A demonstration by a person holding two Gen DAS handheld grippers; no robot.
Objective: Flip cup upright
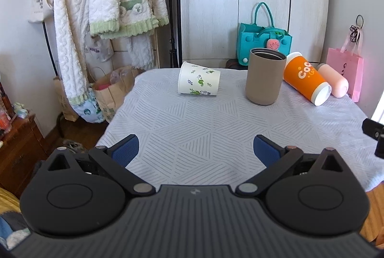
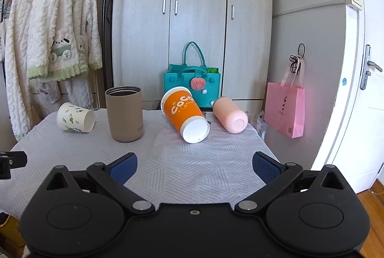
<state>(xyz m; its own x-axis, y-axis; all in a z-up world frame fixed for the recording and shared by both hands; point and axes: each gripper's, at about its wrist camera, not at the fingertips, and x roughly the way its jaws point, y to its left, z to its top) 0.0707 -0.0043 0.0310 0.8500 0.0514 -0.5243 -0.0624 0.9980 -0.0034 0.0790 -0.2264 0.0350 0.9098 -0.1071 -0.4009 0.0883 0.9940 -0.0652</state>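
Left wrist view: left gripper (image 1: 196,150) hangs released over the table (image 1: 192,128), holding nothing; the paper cup (image 1: 198,82) lies on its side ahead, long axis crosswise, beside the upright tan tumbler (image 1: 264,77)

Right wrist view: right gripper (image 2: 195,168) also spread and unladen; the orange cup (image 2: 184,114) lies ahead, base toward it, pink bottle (image 2: 230,114) just beside. Each arm looks nearest its own toppled cup

The left claw (image 1: 196,151) is sitting low in the lower middle of its frame, its two blue-padded fingers (image 1: 125,151) spreading wide apart and gripping nothing. The right claw (image 2: 195,168) is posing likewise in the lower middle of its own frame, blue-padded fingers (image 2: 266,169) gaping wide, nothing lying between them.
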